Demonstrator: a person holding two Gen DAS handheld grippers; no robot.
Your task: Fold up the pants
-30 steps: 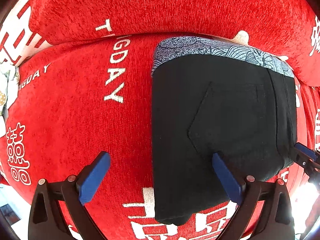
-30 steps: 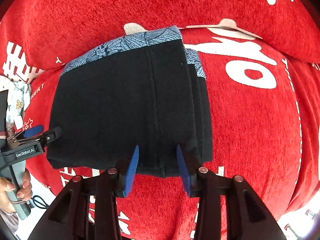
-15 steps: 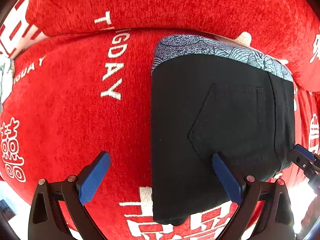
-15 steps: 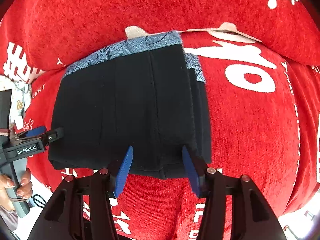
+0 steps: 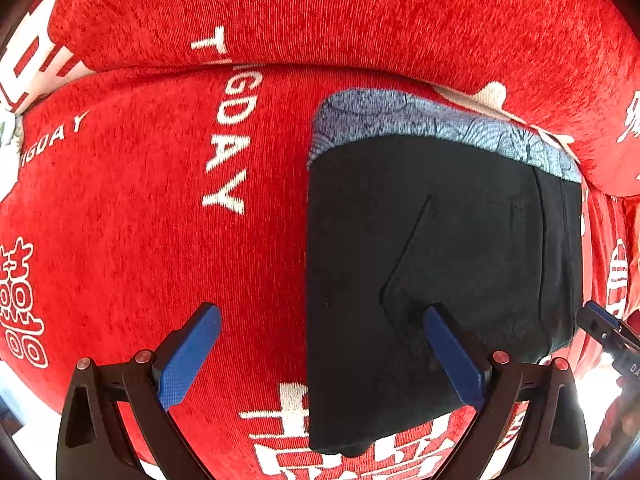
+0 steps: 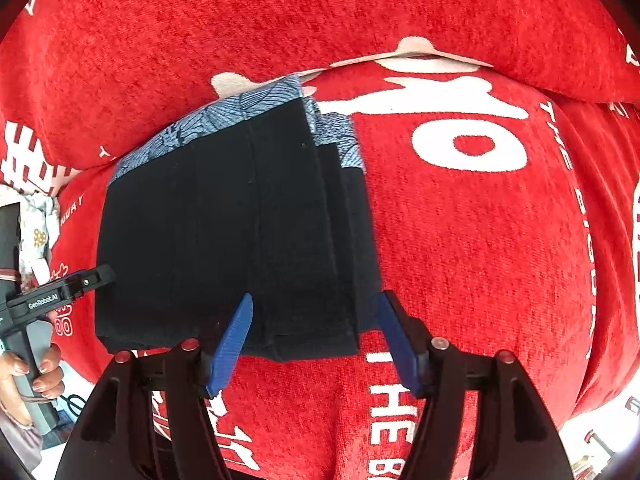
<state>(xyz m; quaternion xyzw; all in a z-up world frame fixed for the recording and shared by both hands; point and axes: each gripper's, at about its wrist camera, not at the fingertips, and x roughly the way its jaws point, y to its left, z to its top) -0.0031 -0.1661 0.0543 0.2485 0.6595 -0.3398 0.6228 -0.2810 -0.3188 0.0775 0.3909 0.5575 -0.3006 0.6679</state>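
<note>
Releasing cleanly matters: right gripper [image 6: 316, 340] jaws are opening astride the folded black pants [image 6: 224, 232], patterned band at twelve o'clock, on the red sofa cover [image 6: 480, 260]; left gripper [image 5: 320, 356] gapes, empty.

Red white-lettered sofa cover [image 5: 132, 240]

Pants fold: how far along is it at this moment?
Mostly done: the pants lie as a compact stacked rectangle on the red cover, patterned waistband at the far edge. In hand: nothing; the right hand-held gripper is opening astride the near edge, and the left hand-held gripper is open. Left: at most withdrawing or tidying.
</note>
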